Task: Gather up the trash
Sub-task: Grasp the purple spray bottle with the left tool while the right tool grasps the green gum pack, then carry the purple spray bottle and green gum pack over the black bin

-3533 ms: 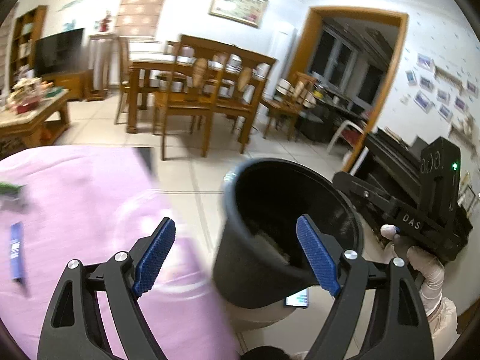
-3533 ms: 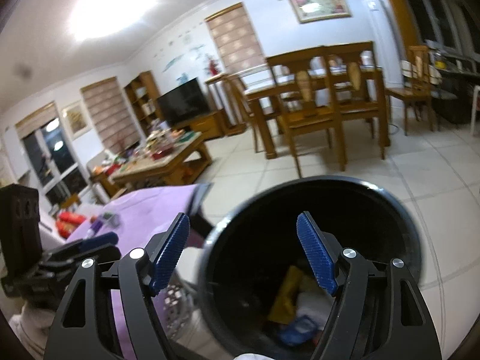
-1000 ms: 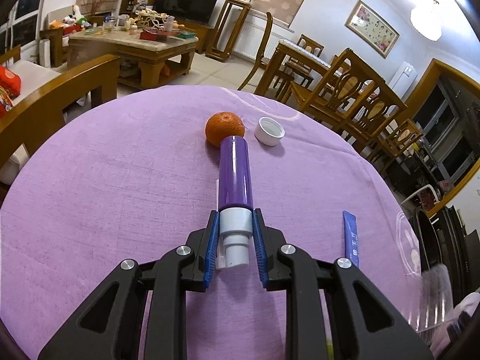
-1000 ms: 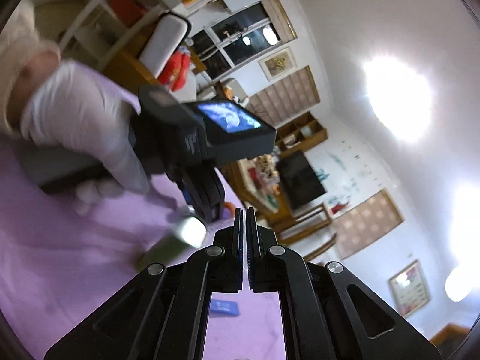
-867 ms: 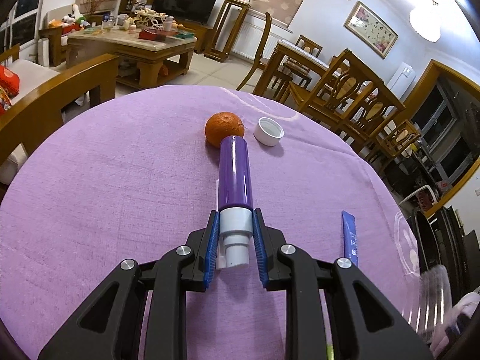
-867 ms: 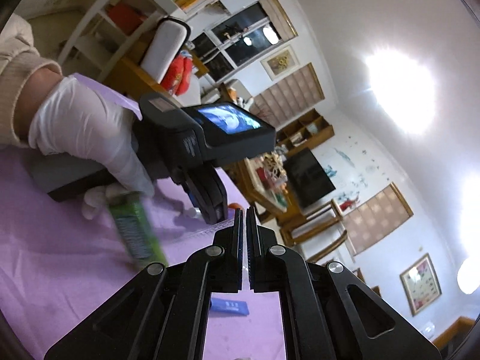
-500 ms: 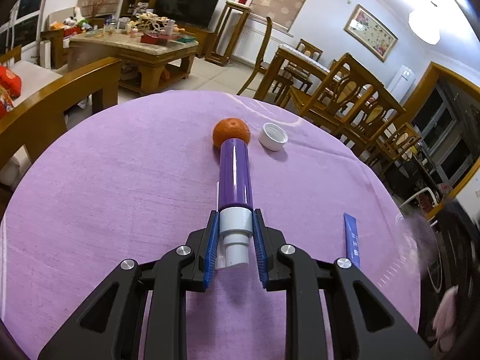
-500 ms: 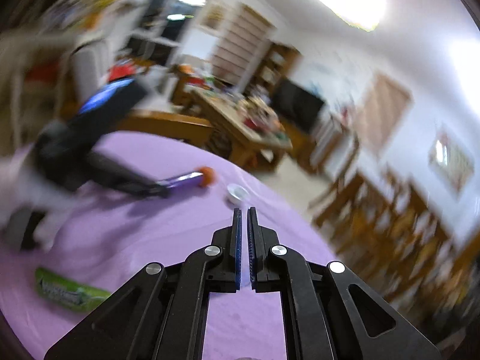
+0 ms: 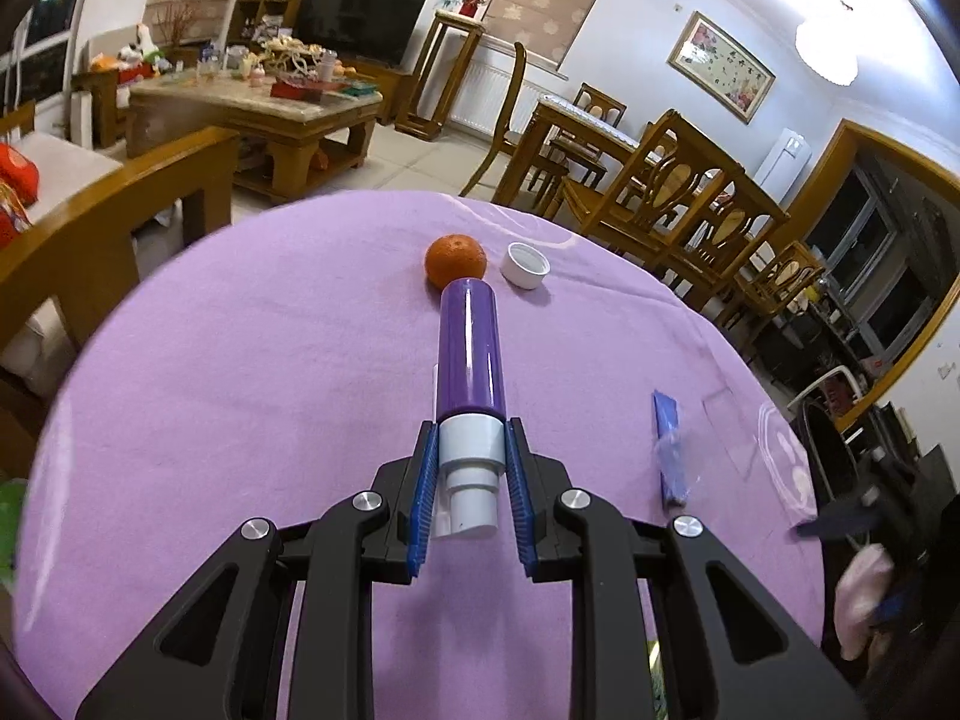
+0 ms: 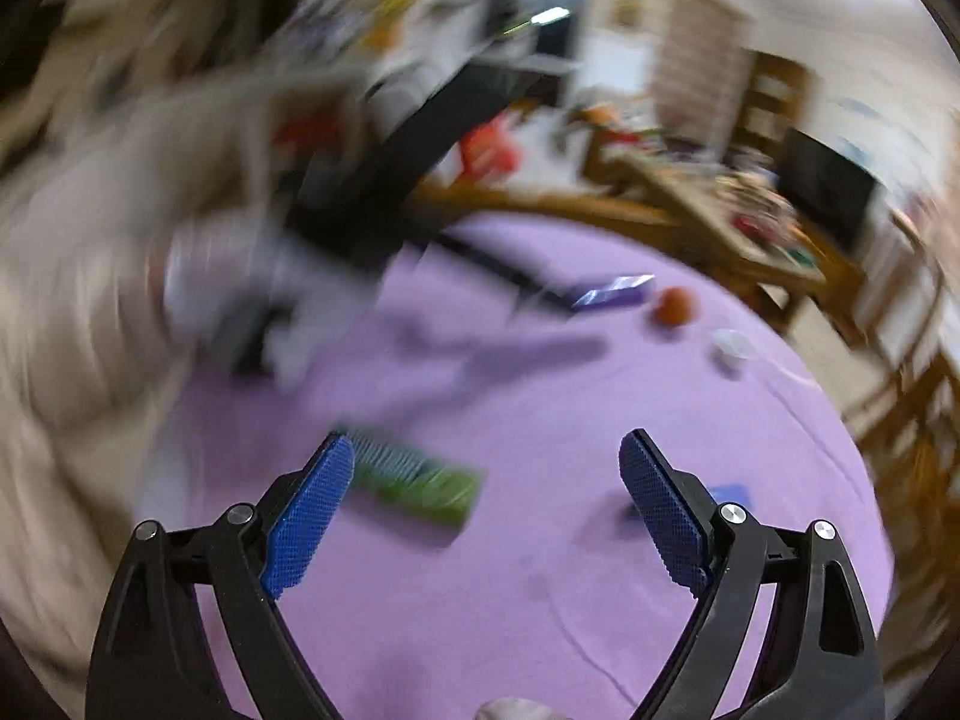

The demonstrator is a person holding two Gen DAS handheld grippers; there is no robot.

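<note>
Our left claw pinches the white neck of a rigid, light, slick purple plastic tube above the purple-clothed worktop, right claw gaping wide over a soft green wrapper, best nipped mid-length.

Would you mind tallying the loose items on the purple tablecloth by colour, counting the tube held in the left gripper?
Purple: 1, the tube, clamped at its white neck by the left gripper
Orange: 1, the orange
White: 1, the cap
Blue: 1, the sachet
Green: 1, the wrapper
Total: 5
</note>
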